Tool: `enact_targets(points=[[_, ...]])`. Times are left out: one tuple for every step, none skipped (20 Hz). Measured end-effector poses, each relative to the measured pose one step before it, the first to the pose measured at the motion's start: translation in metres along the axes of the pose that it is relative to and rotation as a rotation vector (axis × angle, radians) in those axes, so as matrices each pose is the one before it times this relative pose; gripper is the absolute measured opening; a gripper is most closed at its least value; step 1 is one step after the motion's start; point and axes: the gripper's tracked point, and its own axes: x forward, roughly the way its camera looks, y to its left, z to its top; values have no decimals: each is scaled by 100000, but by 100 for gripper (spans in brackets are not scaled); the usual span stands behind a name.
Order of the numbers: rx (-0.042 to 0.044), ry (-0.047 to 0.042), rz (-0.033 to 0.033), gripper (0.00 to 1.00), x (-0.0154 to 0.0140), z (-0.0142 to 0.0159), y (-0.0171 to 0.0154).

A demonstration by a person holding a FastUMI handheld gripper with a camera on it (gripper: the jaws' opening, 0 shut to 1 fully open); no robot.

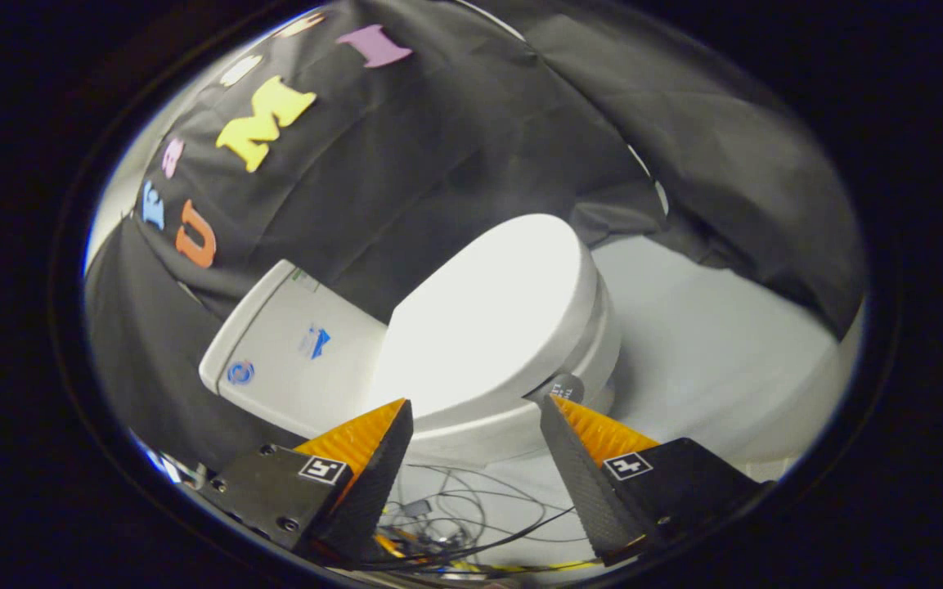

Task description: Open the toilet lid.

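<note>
A white toilet stands just ahead of my fingers, seen tilted. Its white lid (487, 319) lies shut flat on the seat, brightly lit. The bowl's rim (487, 438) runs below the lid, right between my fingertips. The white tank (291, 348) sits beyond the left finger, against the black cloth wall. My gripper (475, 402) is open, its fingers spread wide with nothing between them, the tips close to the lid's near side edge. A small dark round tag (563, 384) sits on the toilet's side by the right fingertip.
A tangle of thin black and yellow cables (455, 523) lies on the pale floor below the fingers. Pale floor (708, 360) stretches beyond the right finger past the toilet's front. Black cloth (438, 139) hangs behind and around the toilet.
</note>
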Motion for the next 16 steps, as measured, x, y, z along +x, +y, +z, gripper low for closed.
enact_targets(points=[[4634, 339, 2909, 99, 542, 45, -99], [4320, 583, 1703, 99, 513, -79, -218], [3154, 992, 287, 99, 469, -189, -674], [2245, 686, -120, 99, 432, -78, -707], [1598, -89, -511, 99, 400, -8, -619], [1094, -351, -647, 99, 268, 158, -608], [885, -628, -283, 99, 138, 271, -431], [1257, -767, -87, 99, 222, 381, -426], [906, -462, 807, 99, 161, 240, -475], [1951, 567, -2880, 99, 300, -4, -1254], [3065, 853, -1008, 99, 147, 15, -739], [3875, 245, 578, 99, 217, 295, -390], [2558, -308, 758, 99, 191, 293, -36], [736, -663, -79, 98, 352, 313, -155], [-1370, -22, -81, 98, 519, -113, -336], [-1482, 1393, -1961, 98, 395, -348, -775]])
